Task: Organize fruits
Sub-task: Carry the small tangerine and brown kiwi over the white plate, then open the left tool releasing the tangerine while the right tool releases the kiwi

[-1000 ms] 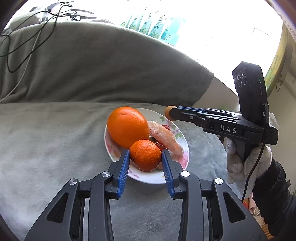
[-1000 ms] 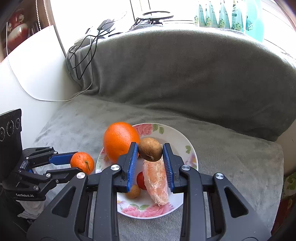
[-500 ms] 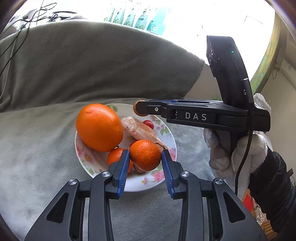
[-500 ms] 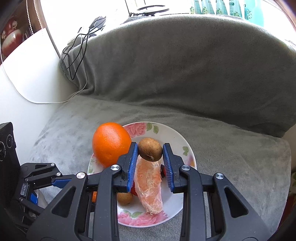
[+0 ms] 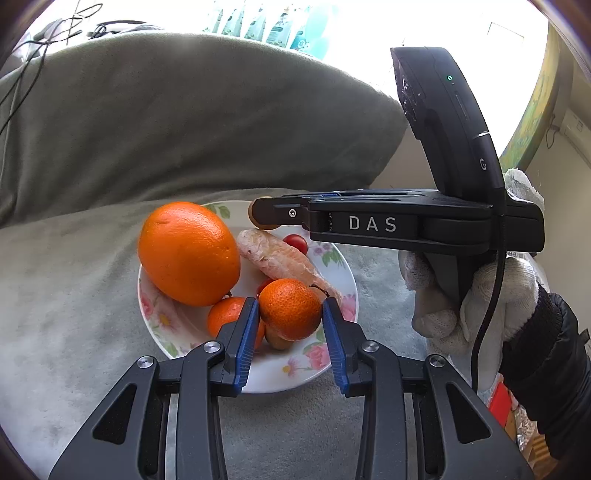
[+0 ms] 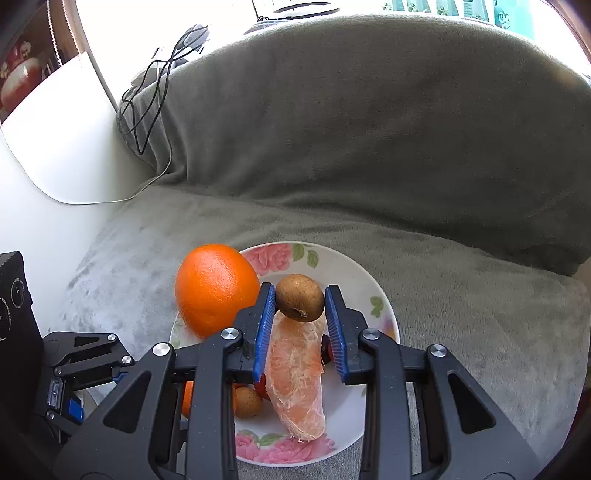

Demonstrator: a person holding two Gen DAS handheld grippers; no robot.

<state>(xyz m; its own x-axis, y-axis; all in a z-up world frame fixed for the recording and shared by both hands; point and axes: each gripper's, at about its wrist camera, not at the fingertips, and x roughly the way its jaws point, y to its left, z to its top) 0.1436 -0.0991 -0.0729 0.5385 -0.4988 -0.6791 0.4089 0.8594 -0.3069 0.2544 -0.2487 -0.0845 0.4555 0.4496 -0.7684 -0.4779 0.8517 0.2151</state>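
A flowered white plate lies on a grey blanket. On it sit a big orange, a peeled pomelo segment, a second mandarin, a cherry tomato and a small brown fruit. My left gripper is shut on a mandarin, held above the plate's near side. My right gripper is shut on a small brown round fruit above the pomelo segment; in the left wrist view that gripper's fingers reach in from the right, held by a white-gloved hand.
The grey blanket rises into a bulky hump behind the plate. Black cables hang over its left end beside a white wall. Bottles stand on the bright sill behind. The left gripper's body sits at the right wrist view's lower left.
My left gripper carried the mandarin from the plate's edge to above its near side. The right gripper with the brown fruit sank a little over the pomelo segment and came closer.
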